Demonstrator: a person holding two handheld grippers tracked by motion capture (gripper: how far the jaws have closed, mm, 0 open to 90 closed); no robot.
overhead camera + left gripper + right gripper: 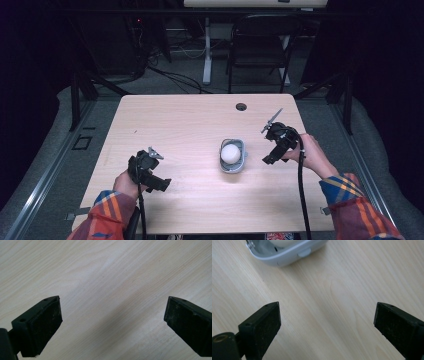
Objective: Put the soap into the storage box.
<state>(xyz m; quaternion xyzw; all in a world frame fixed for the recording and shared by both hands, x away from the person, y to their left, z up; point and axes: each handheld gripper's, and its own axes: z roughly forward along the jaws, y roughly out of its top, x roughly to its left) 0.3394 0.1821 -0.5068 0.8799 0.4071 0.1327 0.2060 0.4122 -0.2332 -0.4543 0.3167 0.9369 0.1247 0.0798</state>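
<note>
A small grey container (pixel 233 156) with a white round thing (pixel 230 152) in it sits on the light wooden table (pixel 200 125), right of the middle. My right gripper (pixel 271 155) hovers just right of it, open, with nothing between its fingers; the container's grey rim (pixel 287 255) shows at the top left of the right gripper view. My left gripper (pixel 161 183) is held near the front left of the table, well apart from the container. It stands open over bare wood (pixel 112 290).
A round cable hole (pixel 241 106) sits near the table's far edge. Behind the table stand a dark folding chair (pixel 257 45) and a white desk leg (pixel 206 50), with cables on the floor. Black cables (pixel 301 200) trail from both grippers.
</note>
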